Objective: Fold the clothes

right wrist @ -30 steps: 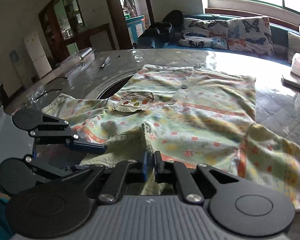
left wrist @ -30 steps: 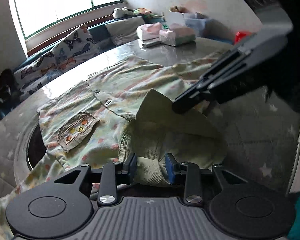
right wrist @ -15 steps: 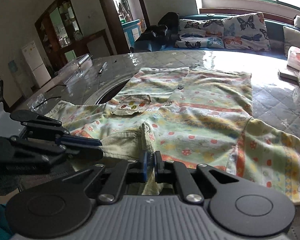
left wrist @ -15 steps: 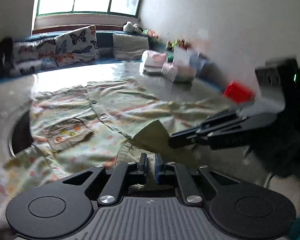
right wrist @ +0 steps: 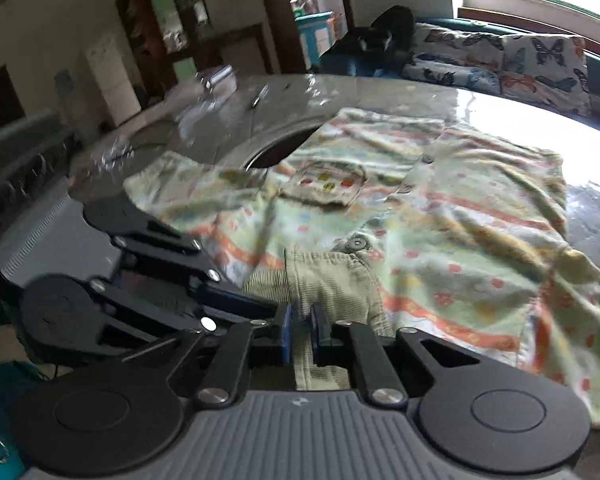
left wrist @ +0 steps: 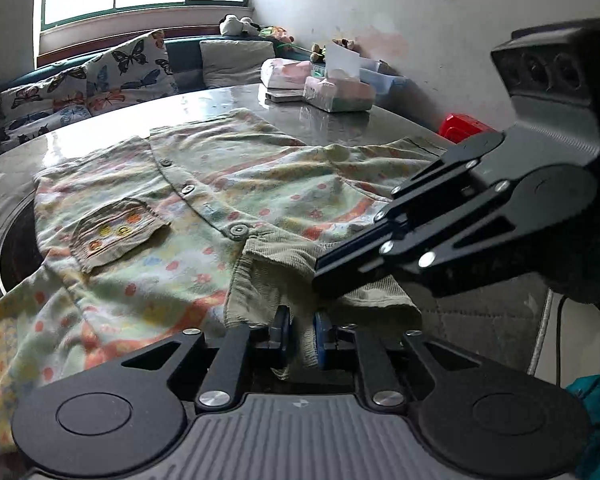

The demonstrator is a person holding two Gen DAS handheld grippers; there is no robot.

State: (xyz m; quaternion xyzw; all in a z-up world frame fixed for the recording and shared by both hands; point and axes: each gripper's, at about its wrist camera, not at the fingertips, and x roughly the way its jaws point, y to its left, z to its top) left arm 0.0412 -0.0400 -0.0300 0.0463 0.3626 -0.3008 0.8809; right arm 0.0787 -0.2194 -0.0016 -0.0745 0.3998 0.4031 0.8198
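Observation:
A pale green patterned button-up shirt (left wrist: pixel 204 184) lies spread on the round table, chest pocket (left wrist: pixel 116 232) up; it also shows in the right wrist view (right wrist: pixel 460 208). Its olive corduroy collar (left wrist: pixel 300 276) is at the near edge. My left gripper (left wrist: pixel 300 330) is shut on the collar's left part. My right gripper (right wrist: pixel 300 332) is shut on the collar (right wrist: pixel 332 284) too, just to the right; it appears in the left wrist view (left wrist: pixel 324 276), and the left one in the right wrist view (right wrist: pixel 256 304).
The grey glossy table (left wrist: pixel 320 120) has a dark round opening (right wrist: pixel 284 148) under the shirt's left side. Tissue packs (left wrist: pixel 336 92) and a box sit at the far edge. A butterfly-cushioned sofa (left wrist: pixel 100 76) stands behind. A red object (left wrist: pixel 464 126) lies at right.
The left gripper closed on the collar, after being open around it a second ago. Both grippers have drawn the collar nearer to the table edge and sit closer together.

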